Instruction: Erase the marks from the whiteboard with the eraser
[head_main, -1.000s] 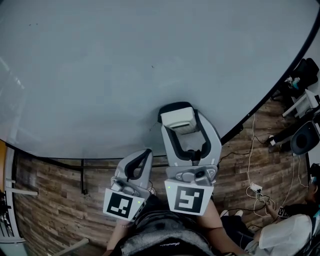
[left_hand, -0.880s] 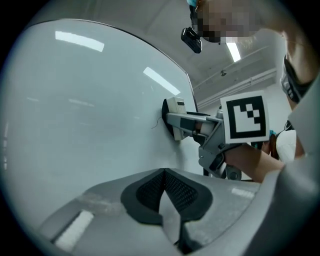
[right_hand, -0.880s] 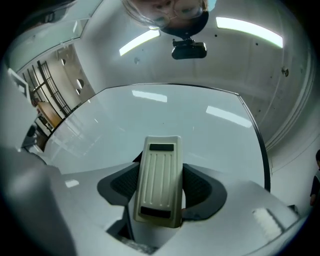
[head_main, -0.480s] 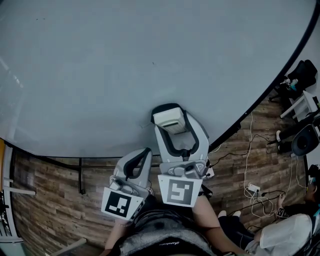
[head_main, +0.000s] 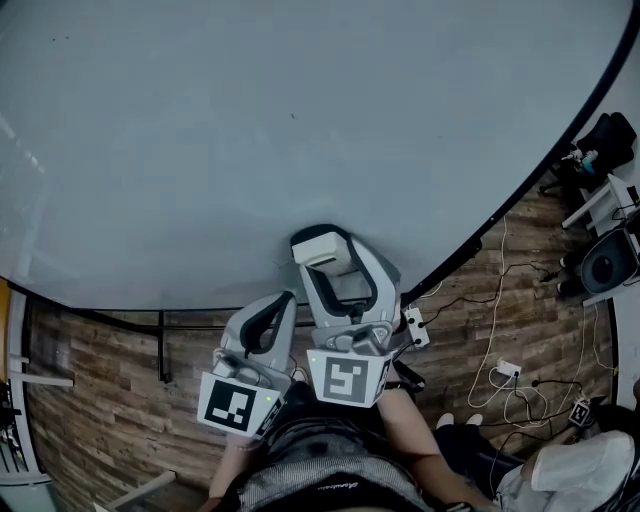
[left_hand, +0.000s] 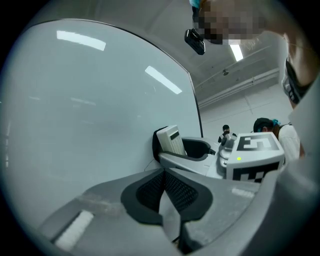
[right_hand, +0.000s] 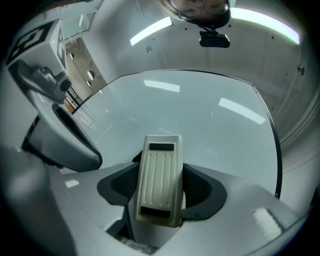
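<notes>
A large whiteboard (head_main: 250, 130) fills most of the head view; its surface looks plain, apart from one tiny dark speck. My right gripper (head_main: 325, 255) is shut on a cream ribbed eraser (head_main: 322, 250), whose far end meets the board near its lower edge. In the right gripper view the eraser (right_hand: 160, 177) stands clamped between the dark pads, the whiteboard (right_hand: 200, 120) behind it. My left gripper (head_main: 272, 318) hangs lower left of the right one, jaws closed together with nothing between them. In the left gripper view the pads (left_hand: 165, 192) meet and the eraser (left_hand: 170, 141) shows beyond.
A black frame edges the whiteboard (head_main: 520, 195) along its right side. Below lies wood-plank floor (head_main: 100, 400) with cables and a power strip (head_main: 510, 372) at right. A seated person (head_main: 570, 465) is at lower right. Dark stands and equipment (head_main: 600, 265) crowd the far right.
My right gripper has slid the eraser leftward and down along the board's lower part. The left gripper has shifted only slightly.
</notes>
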